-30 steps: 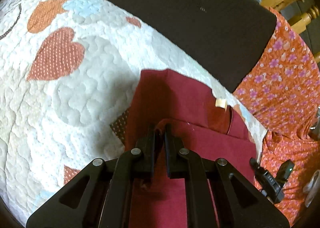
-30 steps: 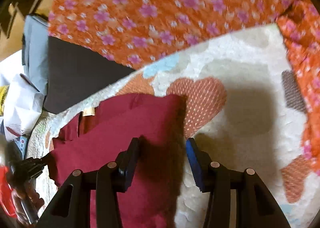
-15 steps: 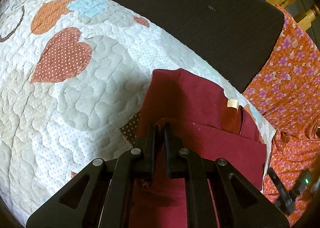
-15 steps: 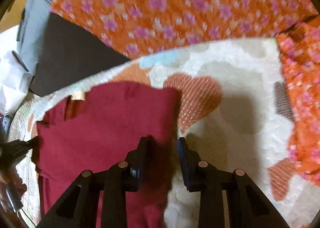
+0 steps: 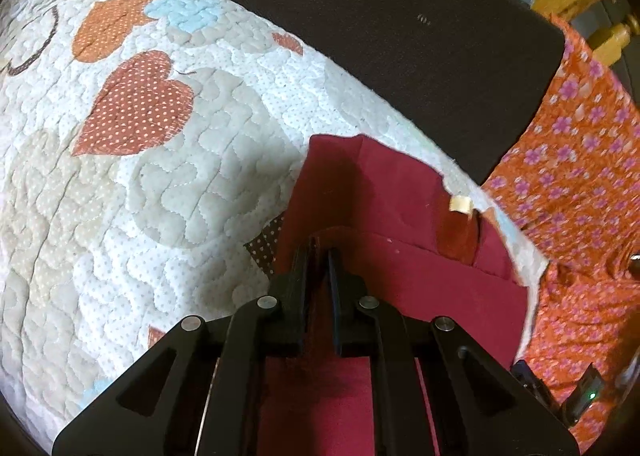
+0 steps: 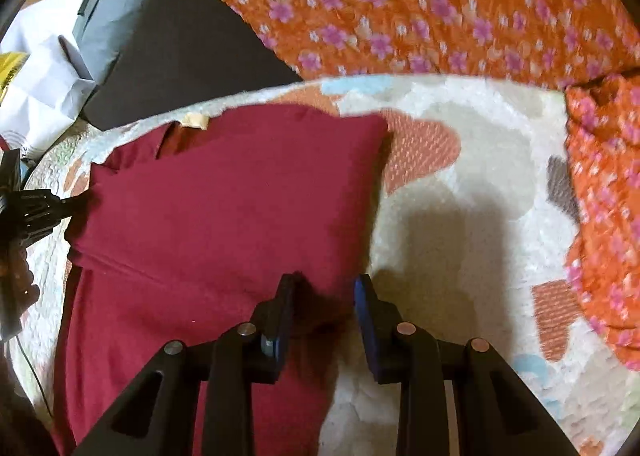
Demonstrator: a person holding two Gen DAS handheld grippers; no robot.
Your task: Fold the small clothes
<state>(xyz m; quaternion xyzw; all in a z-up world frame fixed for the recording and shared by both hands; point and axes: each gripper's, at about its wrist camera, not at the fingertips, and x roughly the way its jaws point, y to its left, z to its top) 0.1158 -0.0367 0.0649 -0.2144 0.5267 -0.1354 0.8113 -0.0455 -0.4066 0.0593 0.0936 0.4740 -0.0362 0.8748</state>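
A dark red garment with a small tan neck label lies on a white quilt with heart patches. My left gripper is shut on a folded edge of the garment near its left side. In the right wrist view the same garment lies flat with its lower part folded up. My right gripper is open and straddles the garment's right edge; nothing is pinched between its fingers. The left gripper's tip shows at that view's left edge.
An orange flowered cloth lies beyond and right of the quilt, also in the left wrist view. A dark flat cushion lies at the quilt's far edge. White papers sit at far left.
My right gripper closed partway at half a second ago and has opened again, and it has shifted slightly over the garment's right edge. The left gripper stays shut on the fold.
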